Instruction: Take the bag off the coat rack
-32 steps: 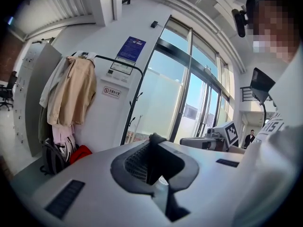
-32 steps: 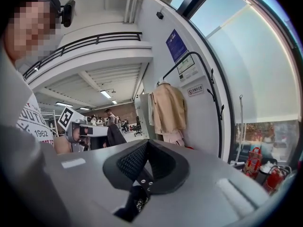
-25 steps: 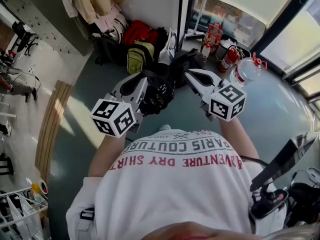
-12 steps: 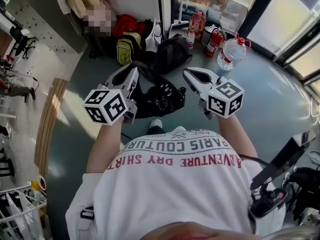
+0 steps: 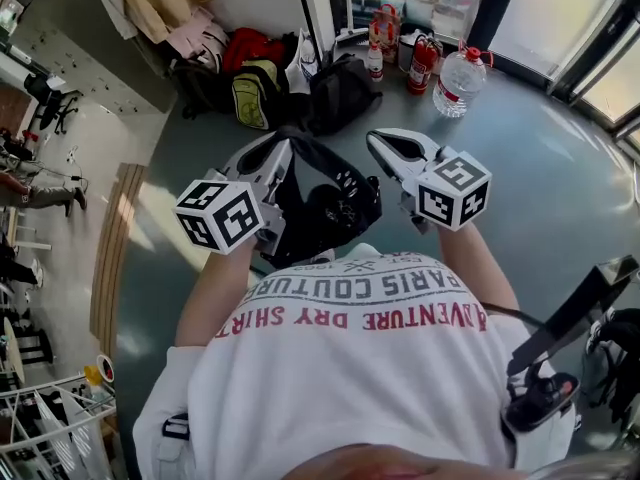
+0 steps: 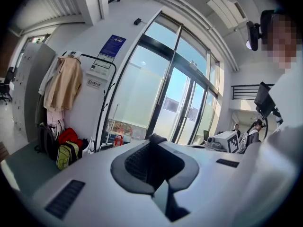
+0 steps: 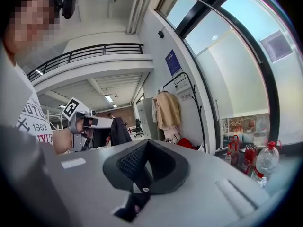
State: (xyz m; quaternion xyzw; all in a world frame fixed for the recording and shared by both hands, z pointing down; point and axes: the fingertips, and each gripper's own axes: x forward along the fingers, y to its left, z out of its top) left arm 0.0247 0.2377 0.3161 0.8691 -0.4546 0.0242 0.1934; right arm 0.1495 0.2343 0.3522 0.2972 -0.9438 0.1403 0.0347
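A black bag (image 5: 332, 206) hangs in front of the person's chest, between the two grippers. My left gripper (image 5: 283, 146) is shut on the bag's strap (image 5: 312, 153); a dark bit of strap (image 6: 154, 138) shows at its jaw tips in the left gripper view. In the right gripper view the left gripper (image 7: 110, 123) holds the black strap (image 7: 118, 132) draped from it. My right gripper (image 5: 376, 140) is to the right of the bag, shut with nothing in it. The black coat rack (image 6: 105, 105) stands by the wall with a beige coat (image 6: 64, 84) on it.
On the floor by the rack lie a red bag (image 5: 255, 48), a yellow-green backpack (image 5: 250, 93) and a black bag (image 5: 340, 90). A large water bottle (image 5: 455, 73) and fire extinguishers (image 5: 422, 60) stand by the glass doors. A wire rack (image 5: 45, 423) is at lower left.
The grippers and the black bag have drawn away from the rack and the floor pile. The bag now hangs closer to the person's chest.
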